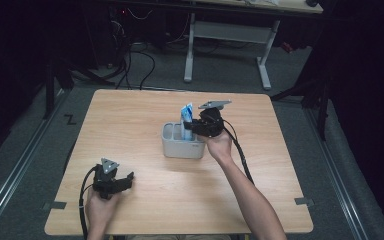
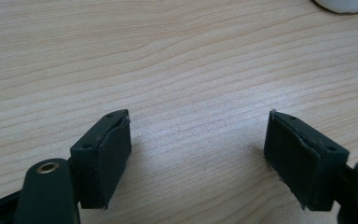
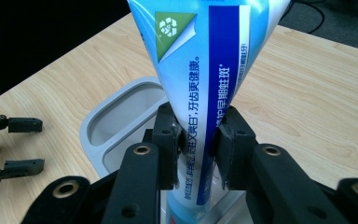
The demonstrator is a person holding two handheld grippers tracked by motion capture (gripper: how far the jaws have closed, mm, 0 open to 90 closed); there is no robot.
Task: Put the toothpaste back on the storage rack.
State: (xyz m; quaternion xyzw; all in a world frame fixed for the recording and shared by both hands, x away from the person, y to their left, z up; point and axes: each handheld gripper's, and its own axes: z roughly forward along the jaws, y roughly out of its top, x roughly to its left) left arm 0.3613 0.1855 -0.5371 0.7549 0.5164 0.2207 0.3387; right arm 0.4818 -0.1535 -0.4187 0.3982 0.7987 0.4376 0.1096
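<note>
On the wooden counter (image 1: 145,115) a pale grey holder (image 1: 182,141) with compartments stands a little past the middle, toward 12 o'clock from the person's seat. A blue and white toothpaste tube (image 1: 186,120) stands upright in the holder's right compartment, its flat crimped end pointing up above the rim. The right gripper (image 1: 194,126) reaches the tube from 3 o'clock, held in the person's right hand (image 1: 219,143), with its grey three-cornered plate on top and its cable trailing back along the forearm toward 5 o'clock. In the right gripper view the right gripper (image 3: 198,147) pinches the tube (image 3: 205,60) between its two black pads, one on each flat side, low on the tube just above the holder (image 3: 116,121); the tube widens upward and shows a green recycling mark and printed Chinese text. The open compartment to the left of the tube looks hollow in that view. The left gripper (image 1: 126,180) lies well apart from the holder, near the counter's edge at about 7 o'clock, gripped by the left hand (image 1: 98,202), its tips pointing toward 3 o'clock. In the left gripper view the left gripper (image 2: 198,158) is spread wide, bare wood grain showing between its pads, and a bit of the holder's pale base (image 2: 345,4) peeks in at 1 o'clock. The left gripper (image 3: 25,144) also appears far off at 9 o'clock in the right gripper view, its tips parted.
</note>
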